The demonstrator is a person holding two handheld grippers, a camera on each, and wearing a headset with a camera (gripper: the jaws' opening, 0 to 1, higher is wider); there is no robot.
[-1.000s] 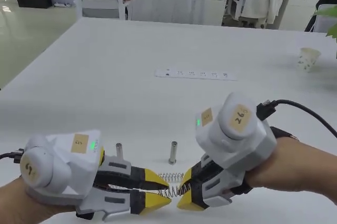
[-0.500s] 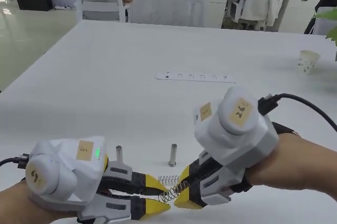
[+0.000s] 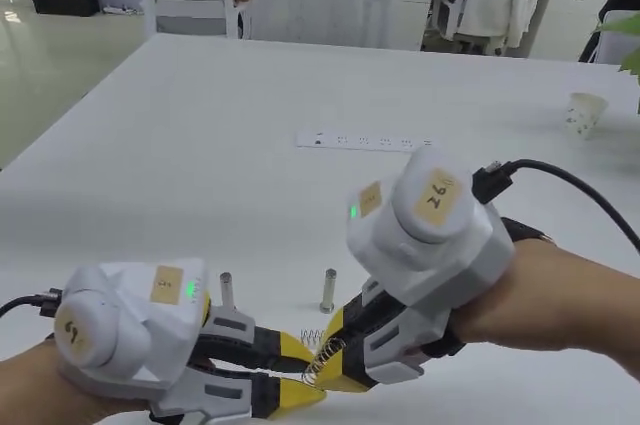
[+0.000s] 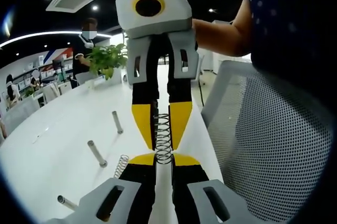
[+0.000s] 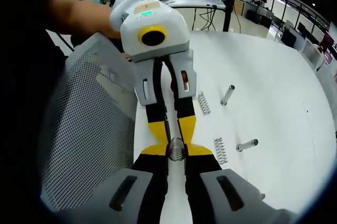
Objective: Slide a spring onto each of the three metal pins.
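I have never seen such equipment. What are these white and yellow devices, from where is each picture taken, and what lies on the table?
No robot: a person holds a two-jaw hand tool, a gripper, in each hand. The wide picture comes from a camera on the person's head; there the left gripper and right gripper meet tip to tip. Each round picture comes from a camera on one gripper, looking along its jaws. On the table stand three metal pins, with two loose springs nearby; a power strip and a paper cup are farther off. Both grippers pinch one spring between them.
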